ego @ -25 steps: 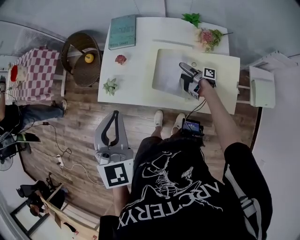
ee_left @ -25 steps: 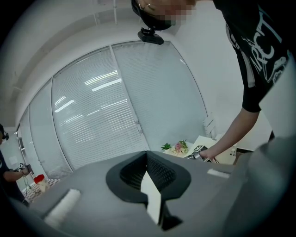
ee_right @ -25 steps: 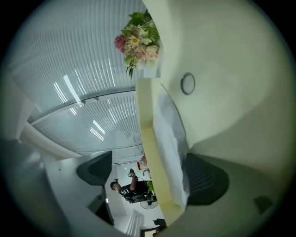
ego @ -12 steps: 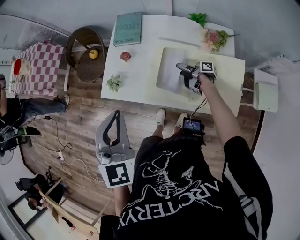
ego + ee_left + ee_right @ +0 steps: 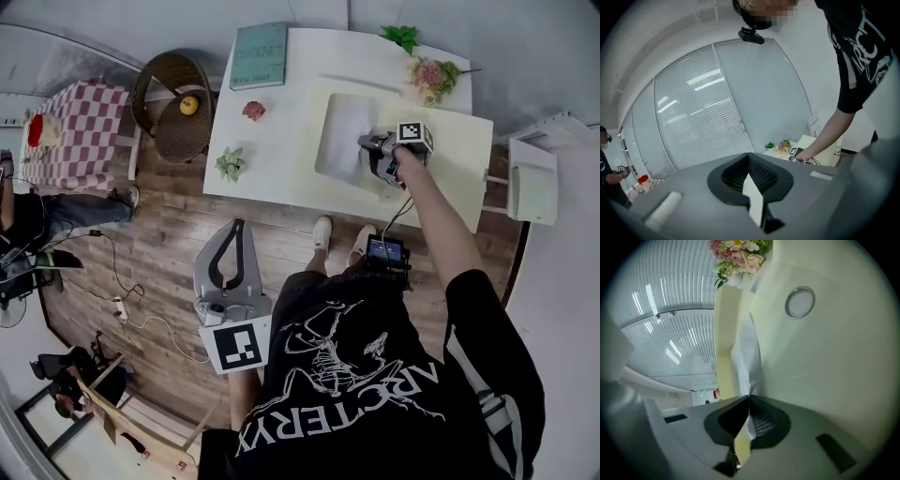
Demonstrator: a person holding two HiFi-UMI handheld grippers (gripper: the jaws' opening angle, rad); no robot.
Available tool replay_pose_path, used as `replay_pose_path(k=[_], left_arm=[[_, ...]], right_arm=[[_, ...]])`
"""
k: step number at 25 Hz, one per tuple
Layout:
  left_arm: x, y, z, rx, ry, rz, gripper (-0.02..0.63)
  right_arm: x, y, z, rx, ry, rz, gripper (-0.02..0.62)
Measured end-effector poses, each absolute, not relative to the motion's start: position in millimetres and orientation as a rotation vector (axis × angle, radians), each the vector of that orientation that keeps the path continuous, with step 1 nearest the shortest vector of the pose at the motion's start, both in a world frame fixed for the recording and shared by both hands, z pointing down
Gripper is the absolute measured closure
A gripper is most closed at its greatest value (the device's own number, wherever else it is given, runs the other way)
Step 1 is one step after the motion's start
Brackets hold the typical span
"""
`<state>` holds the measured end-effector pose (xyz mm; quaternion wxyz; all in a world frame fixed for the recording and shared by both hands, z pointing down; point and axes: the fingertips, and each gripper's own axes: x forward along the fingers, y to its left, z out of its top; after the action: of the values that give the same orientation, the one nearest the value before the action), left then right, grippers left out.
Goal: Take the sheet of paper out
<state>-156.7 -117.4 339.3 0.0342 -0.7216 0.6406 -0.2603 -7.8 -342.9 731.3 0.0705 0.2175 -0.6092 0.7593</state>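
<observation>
A pale yellow folder (image 5: 455,155) lies open on the white table (image 5: 281,141), with a white sheet of paper (image 5: 342,136) on its left half. My right gripper (image 5: 367,142) sits low at the sheet's right edge. In the right gripper view the jaws are shut, and the sheet (image 5: 745,359) is pinched between them beside the folder's flap (image 5: 825,371) with its round snap (image 5: 800,302). My left gripper (image 5: 234,230) hangs over the wooden floor by the person's side, away from the table. It is shut with nothing in it (image 5: 749,154).
On the table are a green book (image 5: 260,56), a flower bunch (image 5: 429,75), a green plant (image 5: 401,36), a small succulent (image 5: 230,165) and a pink ornament (image 5: 252,111). A wicker chair (image 5: 178,108) stands to the left, a white box (image 5: 531,183) to the right.
My right gripper has dipped toward the sheet's edge and its jaws have gone from wide open to shut on the paper. The left gripper has stayed where it was.
</observation>
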Motion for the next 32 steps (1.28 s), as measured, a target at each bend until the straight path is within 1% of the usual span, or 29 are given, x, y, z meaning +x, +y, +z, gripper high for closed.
replay_pose_path(k=[4, 8, 14, 17, 22, 24, 26, 32], left_arm=[[-158.0, -121.2, 339.4, -2.236, 1.953, -0.768, 0.594], [-150.9, -135.2, 338.2, -2.284, 1.899, -0.705, 0.594], [-123.0, -164.0, 336.2, -2.413, 1.749, -0.572, 0.595], [-113.2, -176.9, 333.0, -2.453, 1.695, -0.531, 0.594], [-100.9, -198.2, 325.4, -2.488, 1.624, -0.448, 0.594], [-98.8, -204.7, 322.2, -2.507, 1.612, -0.415, 0.594], [-96.6, -210.8, 318.5, -2.529, 1.610, -0.369, 0.595], [-86.0, -224.4, 308.9, -2.555, 1.552, -0.306, 0.595]], right_arm=[[6.9, -338.6, 727.0, 0.692, -1.848, 2.254, 0.580], [26.3, -325.5, 697.0, 0.689, -1.983, 2.094, 0.580], [89.8, -314.9, 634.5, 0.821, -2.158, 1.881, 0.580], [115.9, -306.8, 592.2, 0.865, -2.259, 1.766, 0.580], [134.9, -285.4, 501.6, 0.902, -2.514, 1.496, 0.580], [135.8, -280.3, 456.1, 0.979, -2.669, 1.281, 0.580], [132.6, -273.0, 410.5, 1.099, -2.778, 0.979, 0.580], [108.4, -246.6, 321.5, 1.466, -2.713, 0.068, 0.581]])
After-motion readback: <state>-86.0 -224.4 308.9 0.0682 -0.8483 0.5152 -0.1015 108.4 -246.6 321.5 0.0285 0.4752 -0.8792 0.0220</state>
